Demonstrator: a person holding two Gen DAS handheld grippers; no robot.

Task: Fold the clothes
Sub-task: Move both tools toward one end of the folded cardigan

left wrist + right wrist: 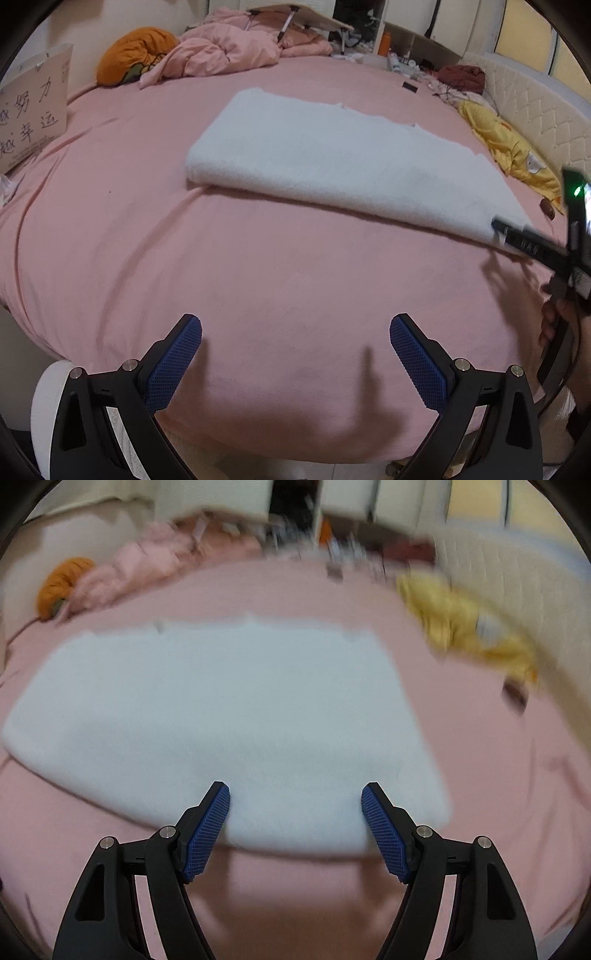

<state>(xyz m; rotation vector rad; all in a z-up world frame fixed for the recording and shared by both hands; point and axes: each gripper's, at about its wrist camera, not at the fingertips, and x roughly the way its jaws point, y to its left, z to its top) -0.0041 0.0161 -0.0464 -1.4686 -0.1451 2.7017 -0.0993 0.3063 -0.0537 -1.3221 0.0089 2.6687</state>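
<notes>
A white fleece garment (332, 162) lies folded into a long flat rectangle on the pink bed sheet (258, 280). My left gripper (295, 328) is open over bare sheet, well short of the garment's near edge. In the left wrist view the right gripper (498, 227) reaches in from the right, its tip at the garment's near right corner. The right wrist view is motion-blurred; there the white garment (221, 716) fills the middle, and my right gripper (295, 797) is open with its fingertips (218, 801) over the garment's near edge.
A crumpled pink quilt (229, 51) and an orange cushion (133, 55) lie at the far side. A yellow garment (509, 147) lies along the quilted white headboard (535, 107) on the right. A cardboard sign (33, 107) leans at the left. A hand (554, 321) holds the right gripper.
</notes>
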